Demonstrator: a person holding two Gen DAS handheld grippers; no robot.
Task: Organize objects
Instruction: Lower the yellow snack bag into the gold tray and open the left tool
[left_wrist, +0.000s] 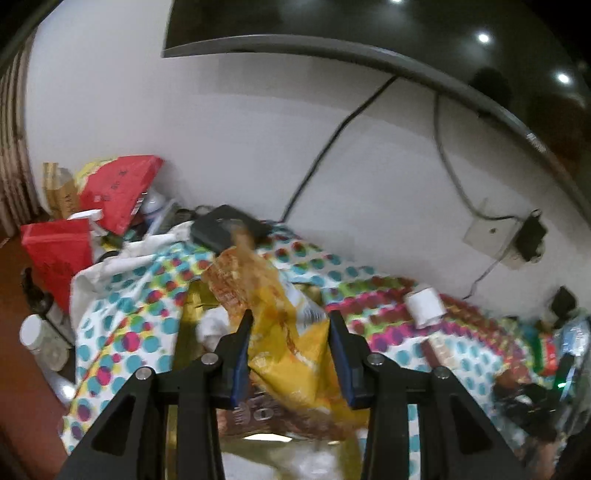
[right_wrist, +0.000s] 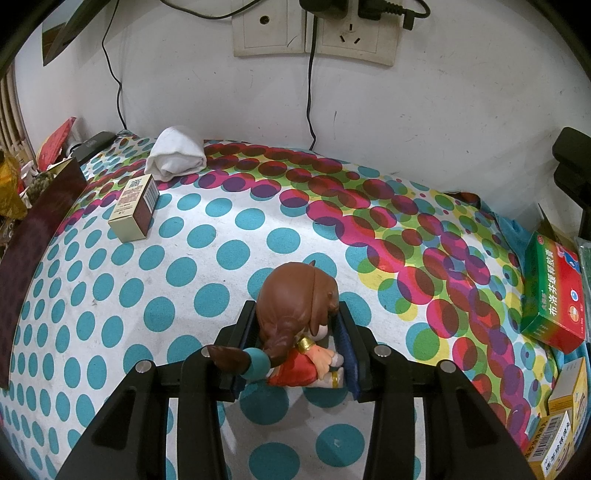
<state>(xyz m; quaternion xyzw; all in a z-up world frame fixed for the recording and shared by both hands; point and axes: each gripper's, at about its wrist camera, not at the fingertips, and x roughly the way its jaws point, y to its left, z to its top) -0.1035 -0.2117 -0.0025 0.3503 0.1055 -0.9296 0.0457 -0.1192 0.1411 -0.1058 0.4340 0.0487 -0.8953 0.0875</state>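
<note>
Task is partly done: the left hand-held gripper (left_wrist: 290, 354) grasps a yellow bag (left_wrist: 291, 332) above the desk (right_wrist: 110, 295), the right hand-held gripper (right_wrist: 295, 345) clamps a figurine (right_wrist: 299, 314) on it, while boxes (right_wrist: 135, 206) and a white cloth (right_wrist: 175, 153) remain unsorted.

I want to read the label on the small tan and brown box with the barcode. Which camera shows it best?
The right wrist view. The small box lies sharp and unobstructed on the dotted cloth, barcode facing up, beside the rolled white cloth. The left wrist view is motion-blurred, and I cannot pick the box out there with any certainty.
</note>
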